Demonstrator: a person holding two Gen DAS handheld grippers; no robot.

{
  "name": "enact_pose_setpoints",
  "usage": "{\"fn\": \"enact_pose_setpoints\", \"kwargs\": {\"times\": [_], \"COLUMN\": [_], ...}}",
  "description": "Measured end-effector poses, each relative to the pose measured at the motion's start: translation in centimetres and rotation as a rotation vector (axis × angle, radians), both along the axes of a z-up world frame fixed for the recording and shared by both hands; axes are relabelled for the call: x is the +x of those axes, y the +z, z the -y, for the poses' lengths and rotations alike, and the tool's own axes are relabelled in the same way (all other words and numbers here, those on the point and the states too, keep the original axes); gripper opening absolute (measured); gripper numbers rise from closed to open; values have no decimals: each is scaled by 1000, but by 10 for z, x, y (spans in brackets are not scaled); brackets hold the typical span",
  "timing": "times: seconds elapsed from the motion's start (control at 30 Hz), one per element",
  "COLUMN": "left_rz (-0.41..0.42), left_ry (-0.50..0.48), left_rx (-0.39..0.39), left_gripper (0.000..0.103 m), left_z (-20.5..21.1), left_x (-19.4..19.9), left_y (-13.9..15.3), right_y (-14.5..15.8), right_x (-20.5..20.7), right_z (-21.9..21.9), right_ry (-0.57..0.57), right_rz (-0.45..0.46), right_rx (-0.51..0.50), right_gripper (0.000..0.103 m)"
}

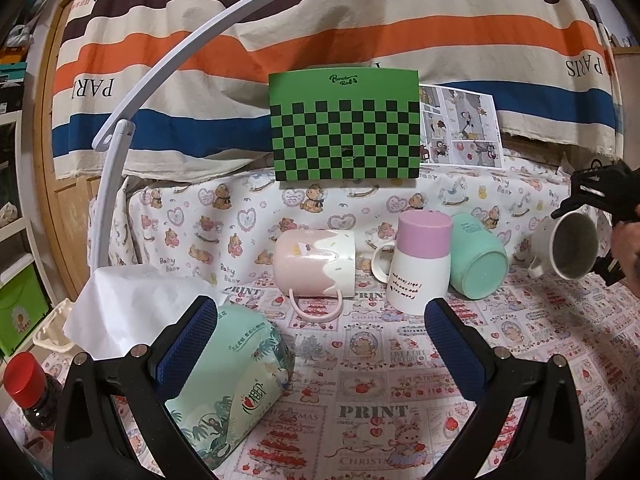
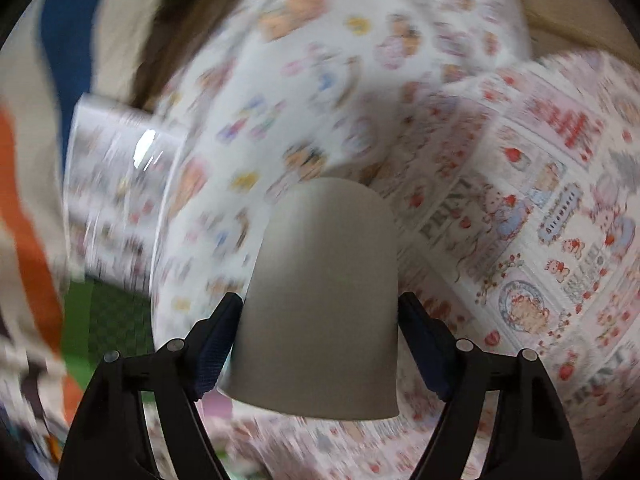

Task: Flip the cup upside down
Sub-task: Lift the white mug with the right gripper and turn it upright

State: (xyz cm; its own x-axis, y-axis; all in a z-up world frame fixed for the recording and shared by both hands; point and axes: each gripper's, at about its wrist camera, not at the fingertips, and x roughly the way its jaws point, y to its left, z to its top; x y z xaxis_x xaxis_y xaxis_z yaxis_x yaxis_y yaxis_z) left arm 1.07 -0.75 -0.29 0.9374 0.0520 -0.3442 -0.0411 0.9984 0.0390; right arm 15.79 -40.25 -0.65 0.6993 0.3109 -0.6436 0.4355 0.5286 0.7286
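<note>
So the right gripper has both pads pressed against the sides of the grey cup, clamped on it and holding it up off the cloth. From the left wrist view that same cup sits far right, tipped on its side with the open mouth facing the camera and its handle pointing down-left. The right wrist view is heavily blurred, so past the cup I can only make out patterned fabric.

The left gripper is spread wide with nothing between its blue pads, hovering over the tablecloth. Its left pad is just beside a mint tissue pack; whether it actually touches, I can't tell.

Cup count: four total.
- one pink and white mug lying on its side, handle toward the camera
- one white mug with a purple base, standing upside down
- one mint cup tipped over, leaning against the purple one
- the grey one in the gripper

Behind them: one green checkered board, one comic sheet, one white lamp arm. Bottom left, one red-capped bottle.
</note>
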Motion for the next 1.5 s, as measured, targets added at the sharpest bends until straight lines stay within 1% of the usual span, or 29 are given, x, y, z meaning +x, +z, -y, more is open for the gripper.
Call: {"fn": "enact_pose_setpoints", "kwargs": {"times": [0.2,0.23,0.27,0.4,0.43,0.53,0.57,0.77,0.83,0.87,0.93,0.97,1.07,1.13,1.17,1.23,1.27,1.3,1.37,1.5], "left_rz": [7,7,6,6,7,8,8,6,7,7,3,2,2,2,2,3,3,3,6,6], "left_ry": [-4,-2,0,1,1,3,3,4,5,8,12,11,5,9,10,13,14,14,14,13], "left_rx": [1,-2,-5,-6,-6,-7,-7,-8,-13,-17,-18,-15,-11,-16,-19,-22,-22,-21,-20,-21], "left_gripper": [103,103,103,103,103,103,103,103,103,103,103,103,103,103,103,103,103,103,103,103], "left_z": [-1,-2,-2,-2,-2,-2,-2,-2,-3,-4,-5,-4,-3,-3,-4,-4,-4,-3,-3,-4], "left_x": [-2,-2,-2,-3,-3,-2,-2,-2,-3,-3,-2,-2,-2,-2,-2,-2,-2,-2,-3,-2], "left_y": [0,0,0,0,0,0,0,0,0,0,0,0,0,0,0,0,0,0,0,0], "right_y": [14,16,11,15,14,18,17,3,-4,-10,-20,-23,-33,-33,-30,-24,-19,-18,-17,-17], "right_x": [-13,-16,-23,-36,-44,-53,-57,-74,-79,-81,-80,-80,-81,-84,-86,-87,-89,-89,-88,-83], "right_z": [-44,-55,-60,-90,-94,-117,-117,-142,-146,-147,-148,-149,-159,-160,-160,-163,-166,-166,-161,-135], "right_ry": [248,267,290,377,392,419,427,492,518,531,546,551,557,548,536,521,541,561,578,571], "right_rz": [74,80,89,154,168,211,220,276,310,322,318,313,280,297,296,282,291,299,292,275], "right_rx": [-149,-166,-184,-241,-261,-333,-341,-340,-319,-275,-210,-202,-264,-282,-319,-427,-489,-521,-547,-512], "right_gripper": [80,80,80,80,80,80,80,80,80,80,80,80,81,81,81,81,84,91,91,91]}}
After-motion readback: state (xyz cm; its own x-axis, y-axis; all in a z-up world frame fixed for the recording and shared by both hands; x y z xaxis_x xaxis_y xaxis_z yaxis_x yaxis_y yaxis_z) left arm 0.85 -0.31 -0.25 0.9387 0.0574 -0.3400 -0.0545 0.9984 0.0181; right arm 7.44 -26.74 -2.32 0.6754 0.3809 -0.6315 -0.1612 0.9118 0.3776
